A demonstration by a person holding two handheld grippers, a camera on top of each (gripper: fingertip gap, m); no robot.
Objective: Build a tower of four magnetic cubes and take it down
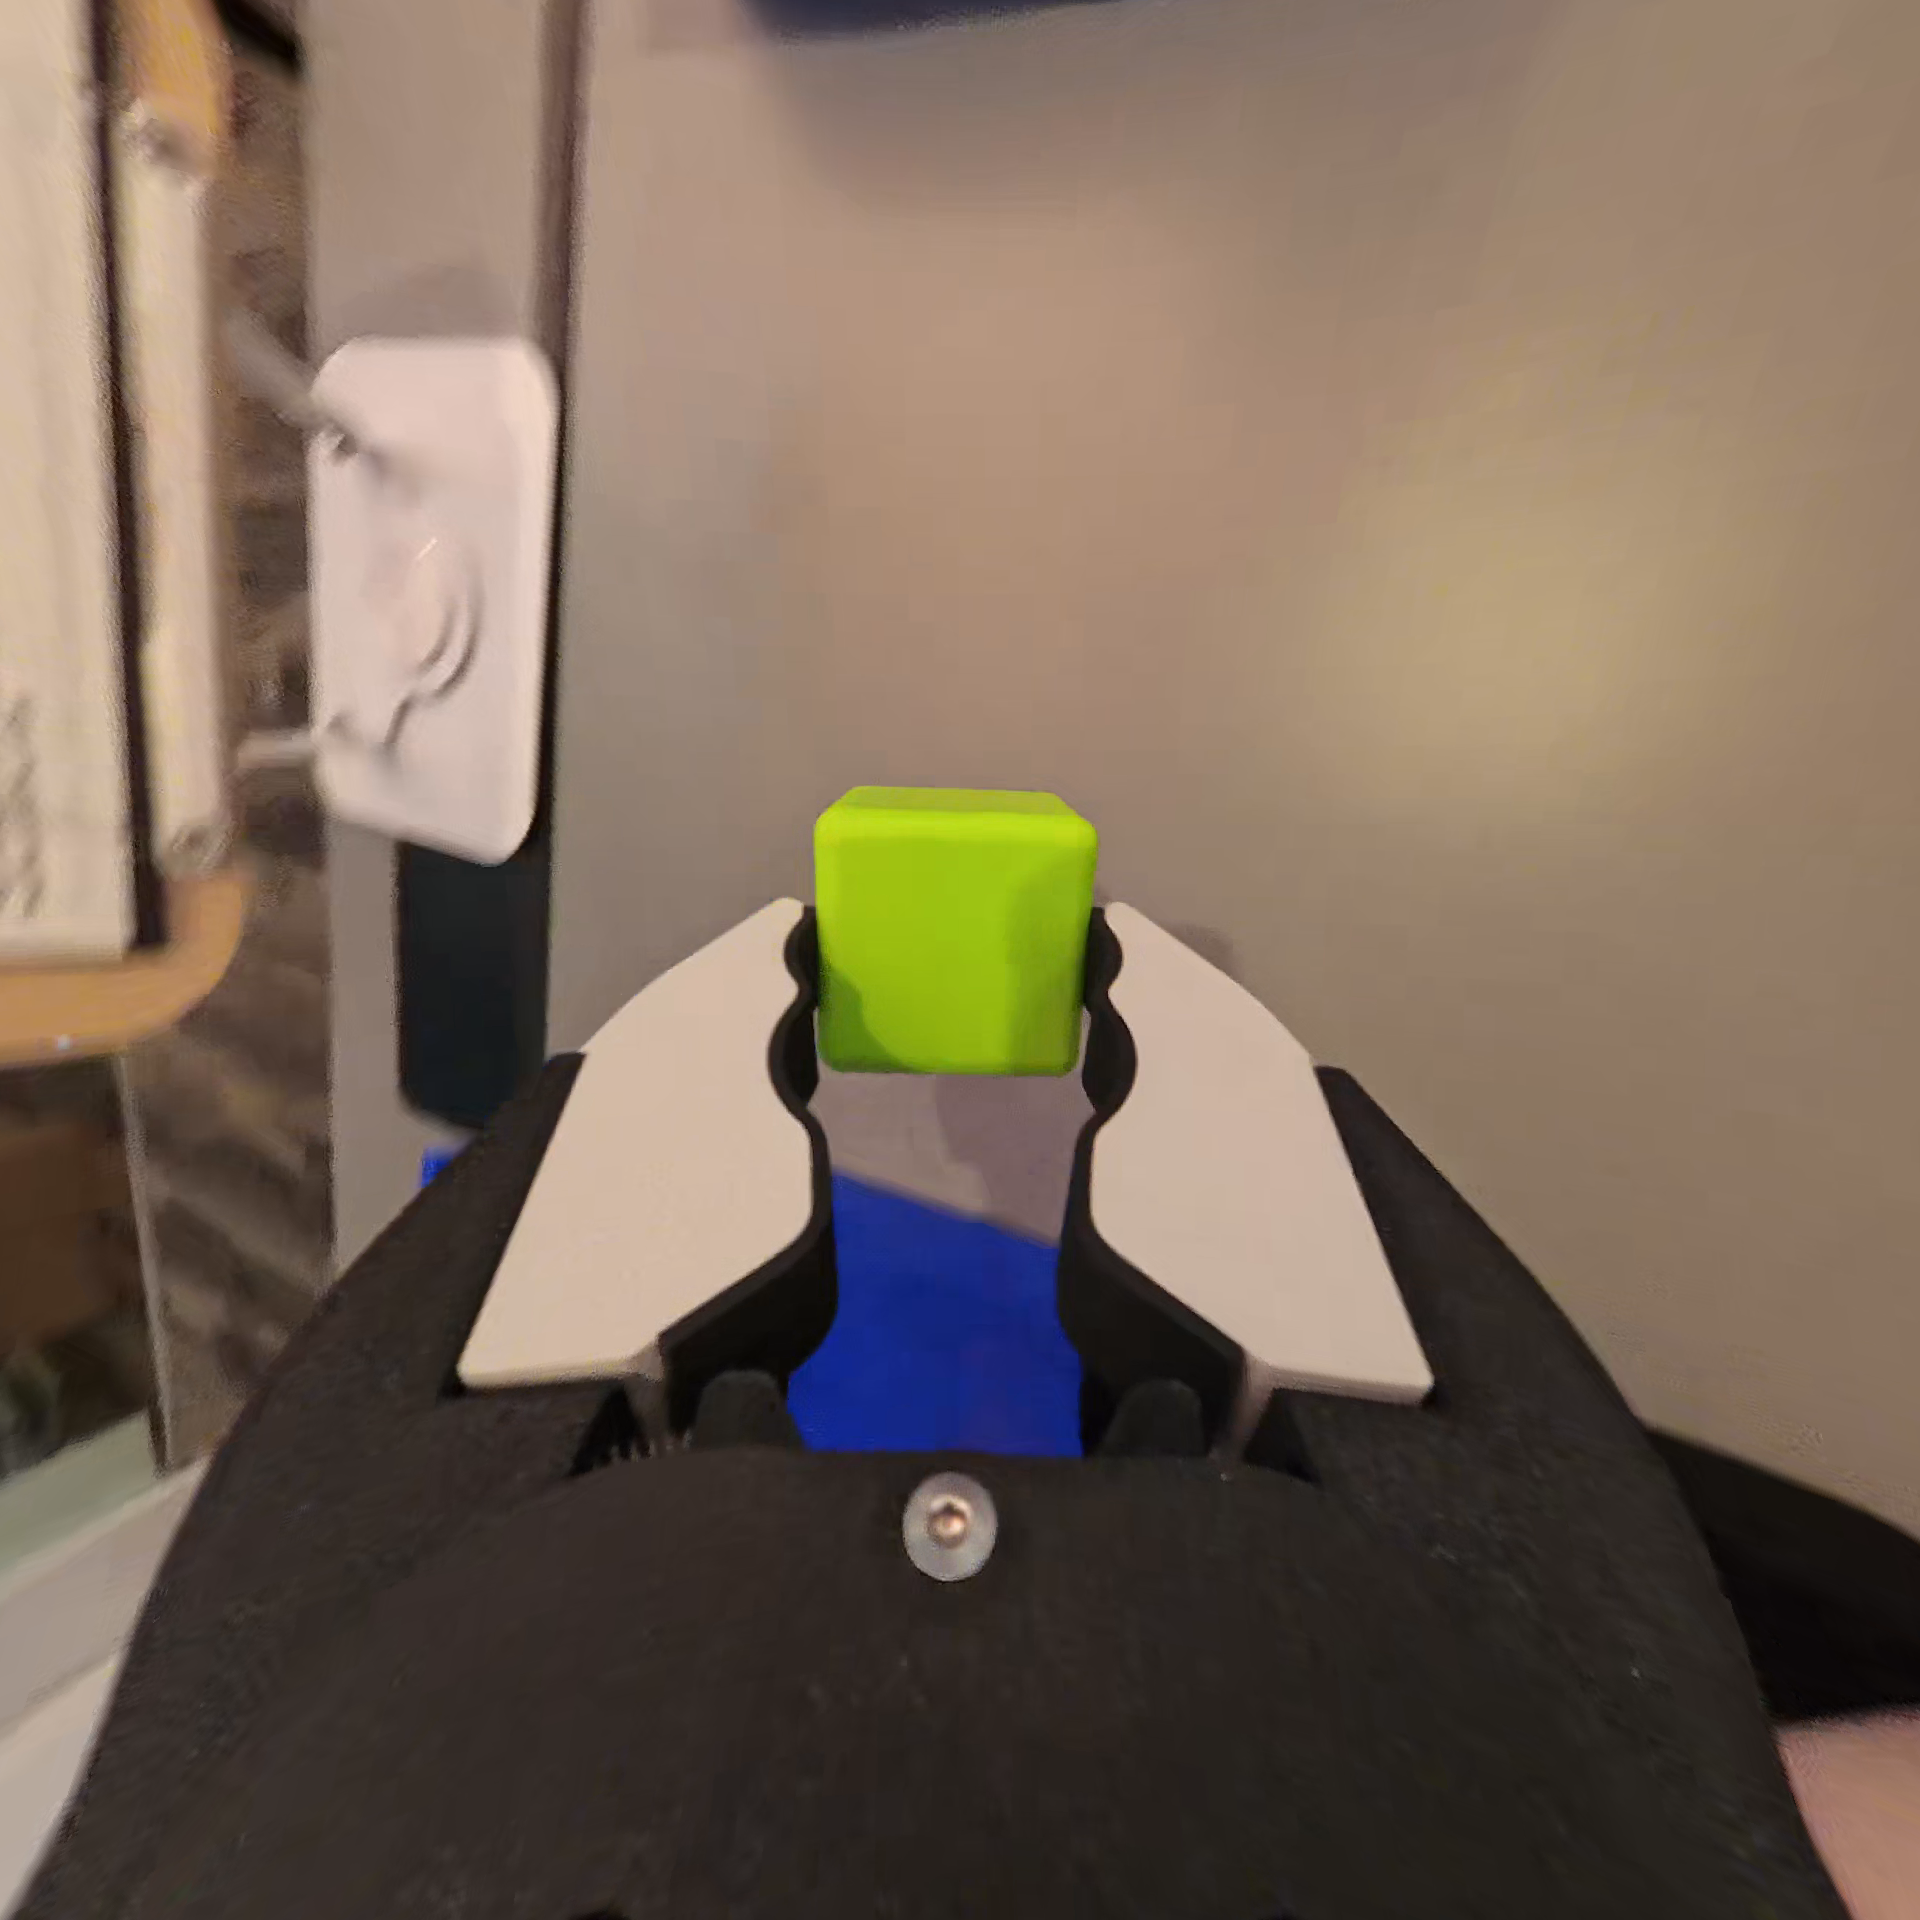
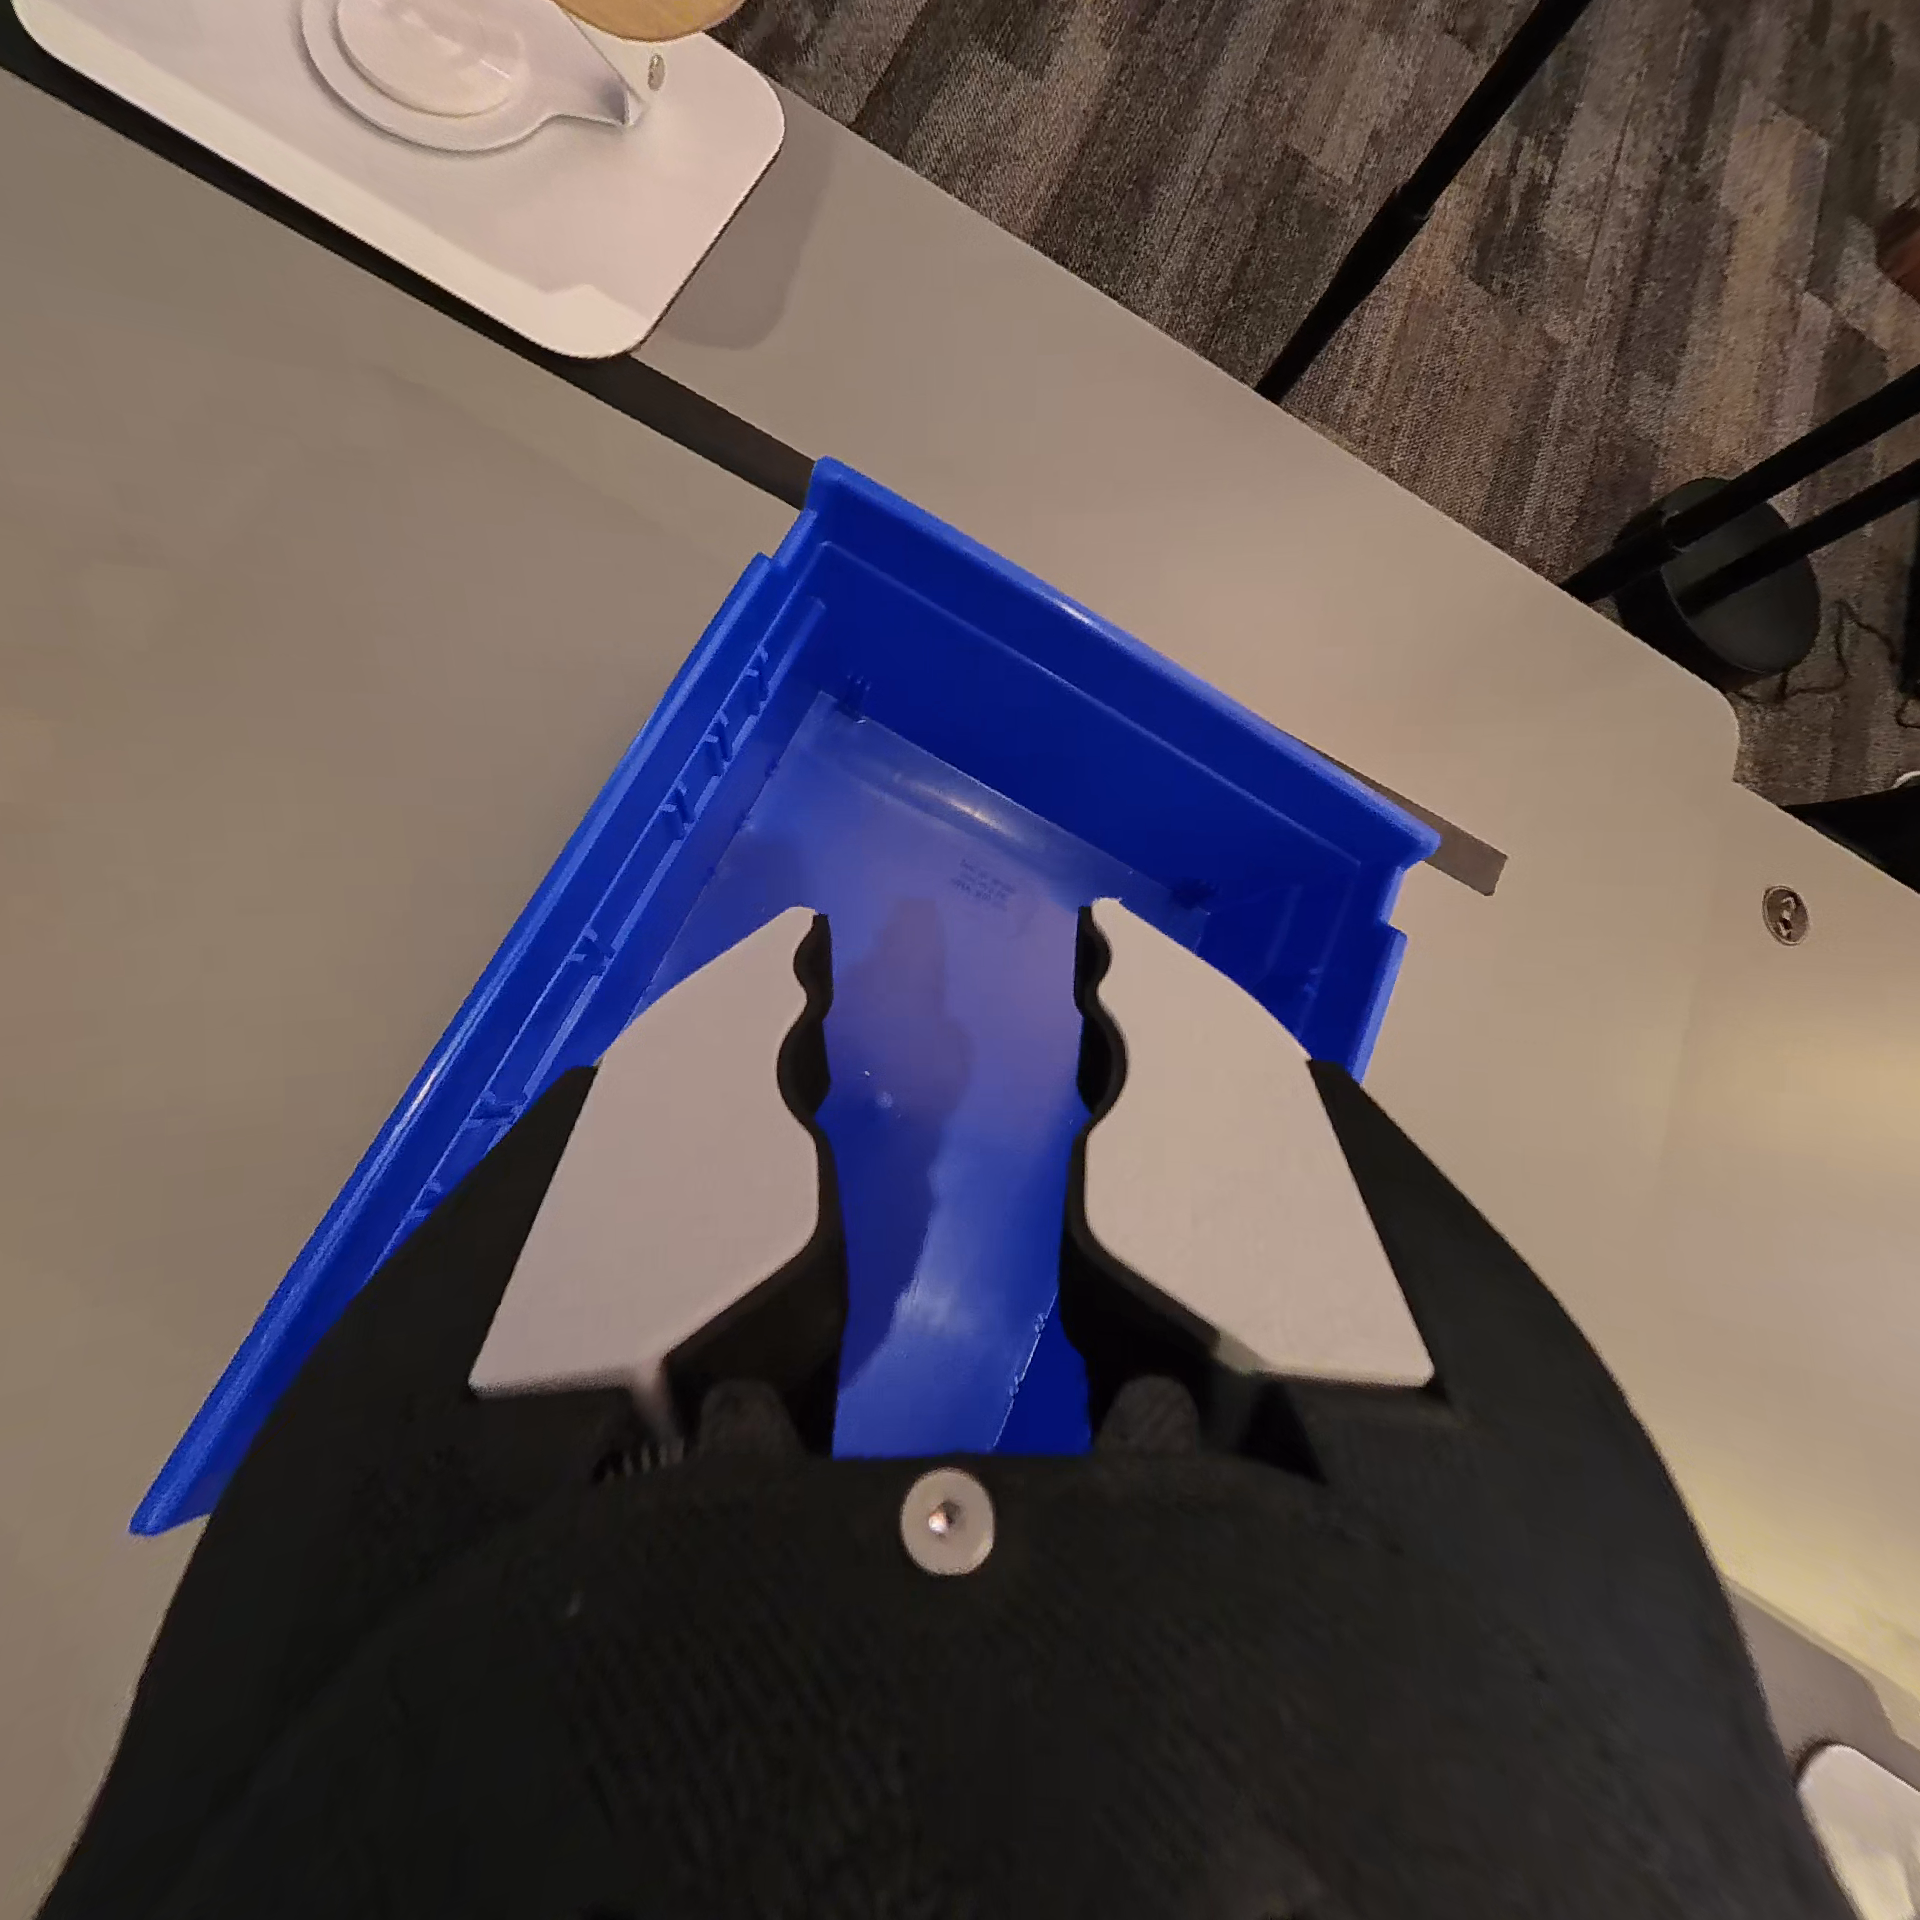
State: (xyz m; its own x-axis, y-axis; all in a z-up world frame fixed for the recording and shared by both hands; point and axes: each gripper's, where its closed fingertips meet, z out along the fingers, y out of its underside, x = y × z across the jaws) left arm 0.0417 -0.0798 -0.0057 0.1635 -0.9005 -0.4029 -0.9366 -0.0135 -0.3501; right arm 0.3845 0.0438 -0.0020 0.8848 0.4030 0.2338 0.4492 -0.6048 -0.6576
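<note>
My left gripper [image 1: 951,940] is shut on a lime green cube [image 1: 951,930] and holds it in the air above the grey table. Blue plastic of the bin [image 1: 935,1330] shows below, between its fingers. In the right wrist view my right gripper [image 2: 951,925] is open and empty, and it hangs over the inside of the blue plastic bin [image 2: 1091,707]. What shows of the bin floor holds nothing. No other cubes are in view.
The grey table [image 2: 312,727] carries a white flat stand [image 2: 582,177] with a round dish at its far edge; it also shows, blurred, in the left wrist view [image 1: 436,603]. Beyond the table edge are dark carpet [image 2: 1351,208] and black chair legs [image 2: 1745,582]. Left tips to right tips: about 35 cm.
</note>
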